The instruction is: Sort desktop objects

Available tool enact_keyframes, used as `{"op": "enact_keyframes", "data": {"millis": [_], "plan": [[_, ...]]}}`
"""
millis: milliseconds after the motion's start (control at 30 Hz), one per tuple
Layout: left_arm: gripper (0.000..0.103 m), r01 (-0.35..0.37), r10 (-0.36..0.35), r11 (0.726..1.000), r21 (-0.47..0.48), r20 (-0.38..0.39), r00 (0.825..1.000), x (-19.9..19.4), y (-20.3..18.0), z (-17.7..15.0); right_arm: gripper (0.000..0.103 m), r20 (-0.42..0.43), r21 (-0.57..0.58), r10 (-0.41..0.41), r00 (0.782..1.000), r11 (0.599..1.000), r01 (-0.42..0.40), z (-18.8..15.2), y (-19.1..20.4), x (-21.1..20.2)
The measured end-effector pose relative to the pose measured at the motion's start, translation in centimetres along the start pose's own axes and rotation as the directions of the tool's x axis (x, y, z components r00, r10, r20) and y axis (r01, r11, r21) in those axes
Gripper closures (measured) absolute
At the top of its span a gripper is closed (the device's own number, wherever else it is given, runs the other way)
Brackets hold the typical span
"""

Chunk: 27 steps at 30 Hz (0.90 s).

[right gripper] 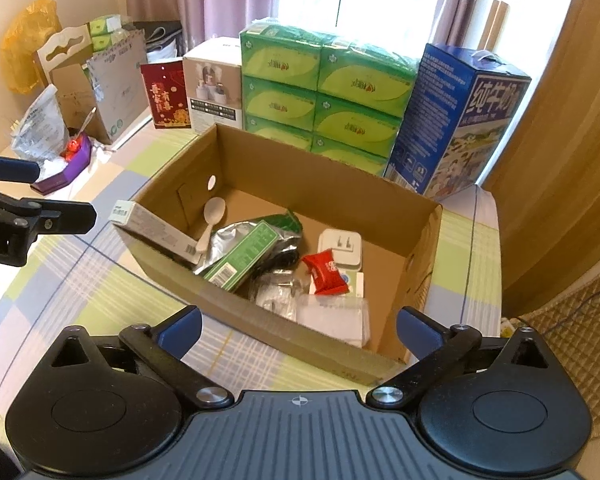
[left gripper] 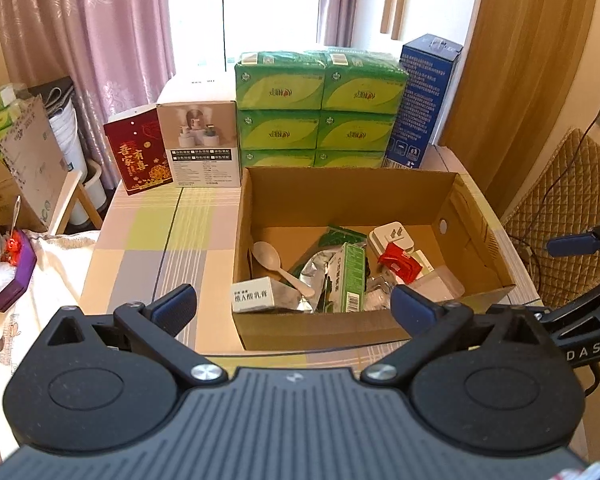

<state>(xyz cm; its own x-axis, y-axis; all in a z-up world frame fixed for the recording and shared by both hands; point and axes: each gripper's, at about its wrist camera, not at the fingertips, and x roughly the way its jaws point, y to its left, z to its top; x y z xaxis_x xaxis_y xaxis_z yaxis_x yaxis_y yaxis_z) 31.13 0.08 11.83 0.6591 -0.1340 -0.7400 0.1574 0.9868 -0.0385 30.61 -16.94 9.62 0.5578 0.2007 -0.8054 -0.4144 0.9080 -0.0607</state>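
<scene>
Both grippers [left gripper: 294,306] [right gripper: 299,328] — jaws wide, empty — over cardboard box [left gripper: 320,330].

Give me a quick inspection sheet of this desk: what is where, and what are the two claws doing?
Surface: checked tablecloth, bare in front of the box.
Job's things: cardboard box holds a spoon, green carton, foil bag, red packet, white plug.
Clutter: tissue packs, blue milk carton, red card behind the box.
Grippers: left claw and right claw both open, holding nothing.
Cables: dark cord over the quilted chair.
Surroundings: curtains, window.
</scene>
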Motion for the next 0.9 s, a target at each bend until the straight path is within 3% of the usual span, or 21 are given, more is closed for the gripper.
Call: {"op": "enact_keyframes", "data": {"millis": [467,900], "plan": [[0.002,0.037,-0.034,0.995,-0.097,0.035,0.999,-5.9,-0.5,-3.3,0.002,0.057,0.061,-0.006,0.998,0.998,0.002,-3.5,1.3,-5.9],[0.002,-0.021,0.026,0.999,-0.05,0.095,0.995,-10.3,-1.5,-8.1,0.002,0.11,0.145,-0.056,0.992,0.989,0.039,-8.8,2.9,-10.8]]}}
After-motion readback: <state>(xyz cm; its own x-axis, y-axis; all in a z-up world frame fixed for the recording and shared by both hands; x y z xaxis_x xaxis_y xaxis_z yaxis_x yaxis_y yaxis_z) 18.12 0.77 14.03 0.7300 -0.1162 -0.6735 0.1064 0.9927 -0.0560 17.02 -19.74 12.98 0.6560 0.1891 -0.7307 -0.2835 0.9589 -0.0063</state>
